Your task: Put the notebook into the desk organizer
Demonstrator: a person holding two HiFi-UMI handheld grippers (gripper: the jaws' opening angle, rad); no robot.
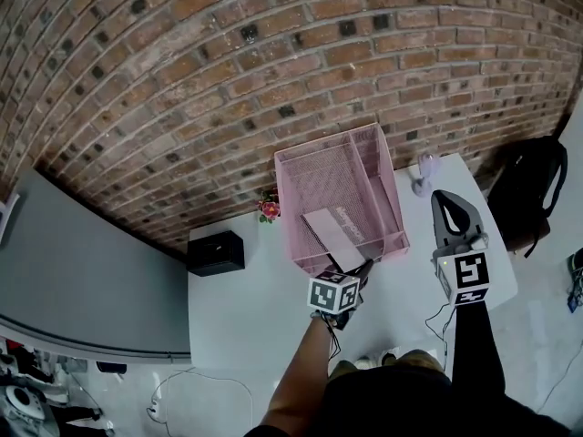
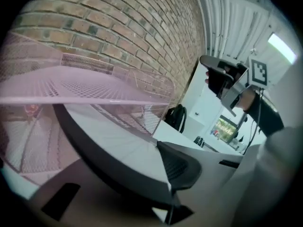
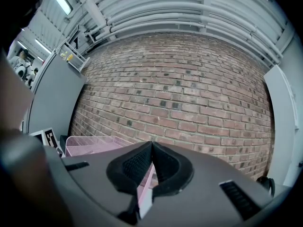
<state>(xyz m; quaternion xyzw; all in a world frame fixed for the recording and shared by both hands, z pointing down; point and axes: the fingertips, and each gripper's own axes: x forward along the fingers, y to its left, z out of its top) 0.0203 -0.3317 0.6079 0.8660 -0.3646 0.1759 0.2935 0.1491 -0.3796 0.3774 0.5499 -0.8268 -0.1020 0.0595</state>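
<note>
The pink mesh desk organizer (image 1: 390,173) stands on the white table (image 1: 246,317) against the brick wall. A grey-white notebook (image 1: 332,233) lies slanted in its front compartment, with the near end sticking out over the front rim. My left gripper (image 1: 363,267) is at that near end, shut on the notebook. In the left gripper view the notebook (image 2: 118,141) runs between the jaws into the organizer (image 2: 94,86), with one pad (image 2: 182,167) pressed on its face. My right gripper (image 1: 444,198) hovers right of the organizer, shut and empty (image 3: 151,148).
A black box (image 1: 216,252) and a small flower pot (image 1: 270,209) sit left of the organizer. A pale purple object (image 1: 424,173) stands at the back right. A black backpack (image 1: 528,189) hangs beyond the table's right edge. A grey panel (image 1: 82,271) borders the left.
</note>
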